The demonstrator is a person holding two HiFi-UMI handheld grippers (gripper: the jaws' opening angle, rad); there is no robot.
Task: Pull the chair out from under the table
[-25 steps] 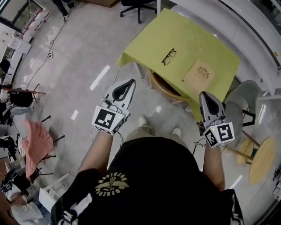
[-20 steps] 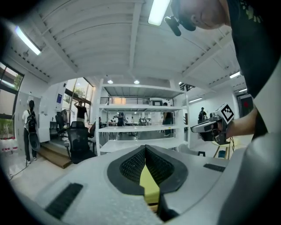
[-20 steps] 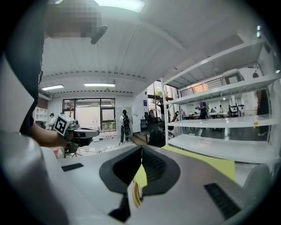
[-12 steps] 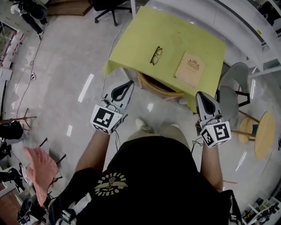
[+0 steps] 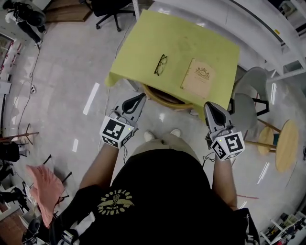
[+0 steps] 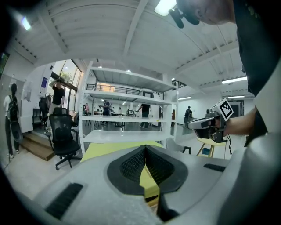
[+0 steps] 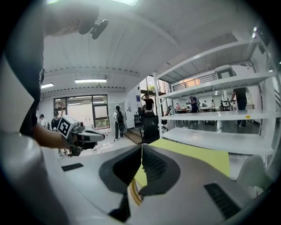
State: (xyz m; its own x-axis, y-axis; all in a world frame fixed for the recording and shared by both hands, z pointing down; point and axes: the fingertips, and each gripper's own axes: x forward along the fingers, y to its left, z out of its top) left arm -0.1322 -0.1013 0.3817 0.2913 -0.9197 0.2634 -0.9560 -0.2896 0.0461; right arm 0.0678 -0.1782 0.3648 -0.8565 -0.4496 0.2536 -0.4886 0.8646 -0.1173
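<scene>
Both of your jaws are pressed together with nothing between them. The left gripper (image 5: 141,96) and right gripper (image 5: 209,105) hover just short of the chair (image 5: 167,99), touching nothing. Its curved wooden back sits tucked under the near edge of the yellow-clothed desk (image 5: 191,38). No pull has begun; you have yet to reach it, grip it and draw it out.

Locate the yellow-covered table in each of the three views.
Head view: table at top centre, beyond both hands.
Left gripper view: table low, left of centre.
Right gripper view: table low, right of centre.
Shared landmark: black office chair.
</scene>
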